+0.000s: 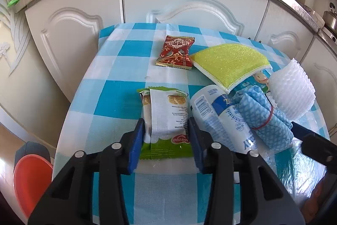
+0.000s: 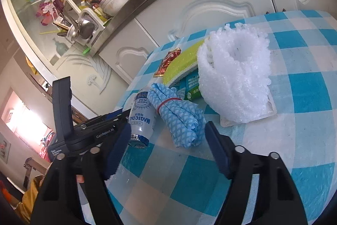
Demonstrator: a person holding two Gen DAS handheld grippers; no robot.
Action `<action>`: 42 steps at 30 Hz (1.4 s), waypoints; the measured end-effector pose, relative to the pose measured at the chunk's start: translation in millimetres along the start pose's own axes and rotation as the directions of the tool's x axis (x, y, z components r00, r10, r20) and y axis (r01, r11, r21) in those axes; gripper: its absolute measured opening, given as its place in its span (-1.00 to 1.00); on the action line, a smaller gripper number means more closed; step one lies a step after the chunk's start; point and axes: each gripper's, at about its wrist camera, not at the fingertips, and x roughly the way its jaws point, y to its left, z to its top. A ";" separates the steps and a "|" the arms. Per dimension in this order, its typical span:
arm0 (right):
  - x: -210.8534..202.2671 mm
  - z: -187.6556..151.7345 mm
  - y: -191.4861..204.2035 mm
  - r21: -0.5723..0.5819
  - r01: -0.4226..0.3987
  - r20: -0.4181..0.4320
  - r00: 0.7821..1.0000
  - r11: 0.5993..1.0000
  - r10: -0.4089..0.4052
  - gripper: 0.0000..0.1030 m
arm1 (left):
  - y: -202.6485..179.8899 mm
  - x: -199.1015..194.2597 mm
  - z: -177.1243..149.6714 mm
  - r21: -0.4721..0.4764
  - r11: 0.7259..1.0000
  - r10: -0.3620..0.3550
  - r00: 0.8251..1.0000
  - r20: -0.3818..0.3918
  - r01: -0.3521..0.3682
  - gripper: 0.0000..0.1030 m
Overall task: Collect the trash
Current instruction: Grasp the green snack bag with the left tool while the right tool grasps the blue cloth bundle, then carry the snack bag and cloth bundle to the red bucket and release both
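A green and white snack wrapper lies on the blue checked tablecloth, and my left gripper is shut on its near end, a blue pad against each side. Just to its right lies a white plastic bottle with blue print, and a rolled blue cloth tied with a red band rests beside it. My right gripper stands open, with the near end of the cloth roll between its fingertips and no pad touching it. A red snack packet lies farther back.
A yellow sponge cloth rests on a green packet, with a white foam net sleeve to the right. White cabinet doors stand behind the table. An orange stool sits low on the left.
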 end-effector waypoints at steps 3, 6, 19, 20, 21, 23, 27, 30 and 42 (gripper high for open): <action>5.2 -1.2 7.5 -0.046 0.042 -0.007 0.999 0.998 -0.042 0.22 | -1.3 -3.3 -1.6 -0.009 1.000 -0.001 1.000 0.010 0.001 -0.30; 9.3 -1.7 10.3 -0.067 0.069 -0.014 0.997 0.995 -0.071 0.20 | -2.6 -7.4 -5.3 -0.010 1.000 -0.008 1.000 0.012 0.008 -0.33; 12.8 -0.9 8.3 -0.060 0.078 -0.033 0.996 0.995 -0.080 -0.69 | 6.2 -32.9 -24.9 -0.066 0.998 -0.001 0.999 0.032 0.003 -0.33; 12.3 -0.9 9.0 -0.063 0.073 -0.031 0.997 0.995 -0.075 -0.70 | 7.0 -35.4 -26.1 -0.070 0.998 0.000 0.999 0.035 0.002 -0.33; 11.5 -1.0 9.3 -0.065 0.067 -0.028 0.997 0.996 -0.069 -0.71 | 7.5 -38.2 -27.7 -0.073 0.997 0.002 0.999 0.037 0.001 -0.33; 9.0 -1.0 9.3 -0.067 0.057 -0.018 0.998 0.996 -0.059 -0.73 | 7.9 -45.1 -31.6 -0.076 0.997 0.007 0.999 0.041 -0.004 -0.33; 2.7 -1.2 10.8 -0.071 0.045 0.015 0.999 0.996 -0.044 -0.78 | 10.1 -57.6 -40.5 -0.089 0.996 0.014 0.999 0.046 -0.009 -0.33; -2.1 -0.1 8.7 -0.056 0.036 0.042 0.999 0.998 -0.033 -0.79 | 12.3 -67.8 -47.6 -0.103 0.995 0.021 0.998 0.051 -0.015 -0.33; -21.7 1.8 -1.3 0.003 -0.052 0.133 0.990 0.999 0.051 -0.80 | 18.7 -109.9 -70.2 -0.126 0.992 0.034 0.996 0.079 -0.024 -0.33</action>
